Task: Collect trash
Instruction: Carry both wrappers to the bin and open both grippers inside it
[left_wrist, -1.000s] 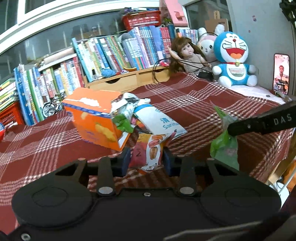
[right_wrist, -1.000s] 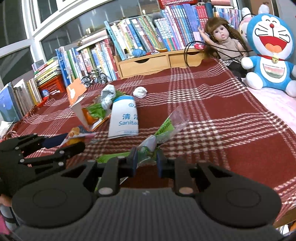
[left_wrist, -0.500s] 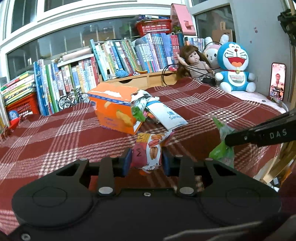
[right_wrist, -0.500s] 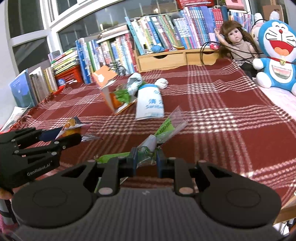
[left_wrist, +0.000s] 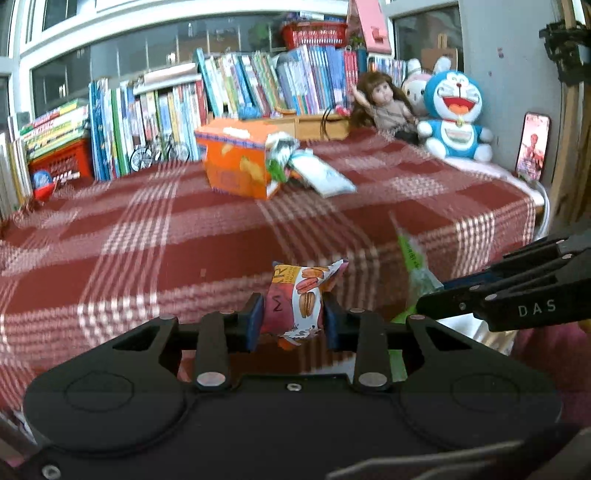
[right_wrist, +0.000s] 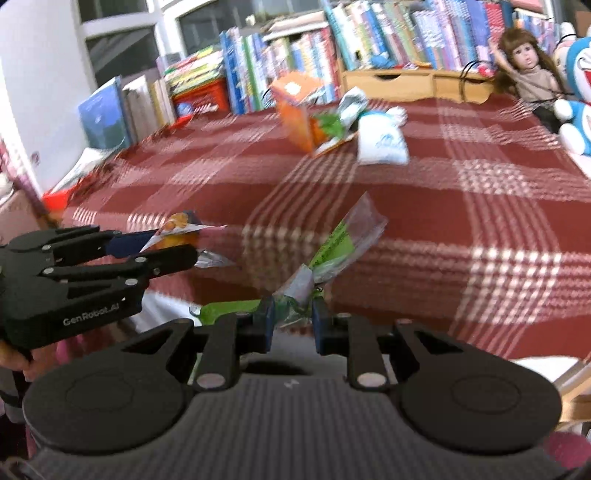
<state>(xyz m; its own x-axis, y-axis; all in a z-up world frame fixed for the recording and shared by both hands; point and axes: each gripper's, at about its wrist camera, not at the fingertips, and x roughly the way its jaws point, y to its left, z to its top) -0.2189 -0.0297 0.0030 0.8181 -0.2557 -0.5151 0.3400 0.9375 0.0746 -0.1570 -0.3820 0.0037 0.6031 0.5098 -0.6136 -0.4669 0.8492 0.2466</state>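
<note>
1. Left gripper (left_wrist: 291, 319) clamped on a macaron snack wrapper (left_wrist: 300, 301), blue pads pressing both sides of the crumpled pack, its torn top sticking up above the fingers.
2. Same left gripper seen from the right wrist view as a black linkage at the left edge (right_wrist: 173, 245), the wrapper (right_wrist: 177, 230) poking out past its tips, above the near edge of the bed.
3. Right gripper (right_wrist: 291, 323) pinched nearly closed on a clear-and-green plastic bag (right_wrist: 336, 245); bag bunched between the pads, its loose end fanning up and to the right, a green strip trailing to the left.
4. From the left wrist view, right gripper (left_wrist: 421, 308) reaching in from the right edge, the green bag (left_wrist: 415, 266) blurred just beside its tip.
5. Both held pieces lifted off the red plaid blanket (left_wrist: 147, 236), close to its near edge.
6. More rubbish well apart from both grippers, toward the far side of the blanket: an open orange carton (left_wrist: 238, 162) with green and silvery wrappers (left_wrist: 279, 158) spilling from its mouth, and a white sachet with blue print (left_wrist: 321, 175) lying just beside it.
7. Behind that pile, a row of upright books (left_wrist: 258, 85) over a low wooden drawer unit (right_wrist: 399, 83).
8. At the far right, a brown-haired doll (left_wrist: 384, 107), a blue-and-white cat plush (left_wrist: 456, 118), and a phone (left_wrist: 533, 146) propped upright against the wall.
9. Much of the blanket and far pile smeared by motion blur.
</note>
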